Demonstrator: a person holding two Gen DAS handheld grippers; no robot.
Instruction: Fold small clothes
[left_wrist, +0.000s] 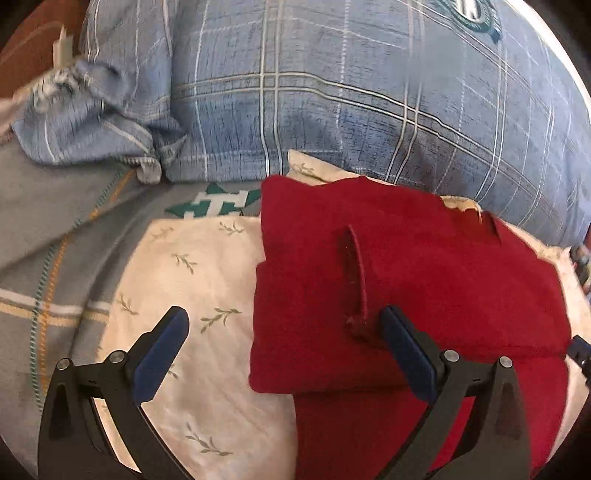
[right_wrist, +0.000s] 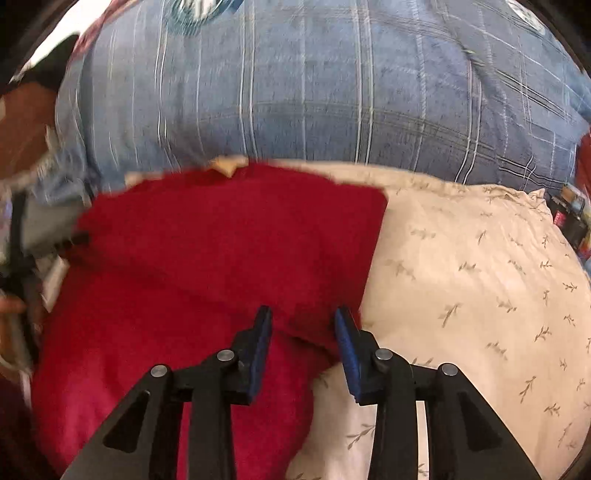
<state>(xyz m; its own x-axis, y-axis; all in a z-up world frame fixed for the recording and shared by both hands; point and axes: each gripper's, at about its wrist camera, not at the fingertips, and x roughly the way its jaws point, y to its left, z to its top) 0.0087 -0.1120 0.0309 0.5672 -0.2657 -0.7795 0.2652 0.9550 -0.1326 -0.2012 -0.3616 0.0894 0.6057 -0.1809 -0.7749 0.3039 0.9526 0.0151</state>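
Right now the red garment lies ahead, folded edge between my right gripper jaws, parted and unclenched; my left gripper gapes wide, empty.

Bed: surface covered by a grey sheet with white, orange and green stripes and a green-and-white emblem. On the sheet lie a large blue plaid pillow along the far side, a crumpled blue plaid cloth at far left, and a cream pillow with leaf sprigs nearer the camera, touching the blue one. A folded red garment rests on the cream pillow.
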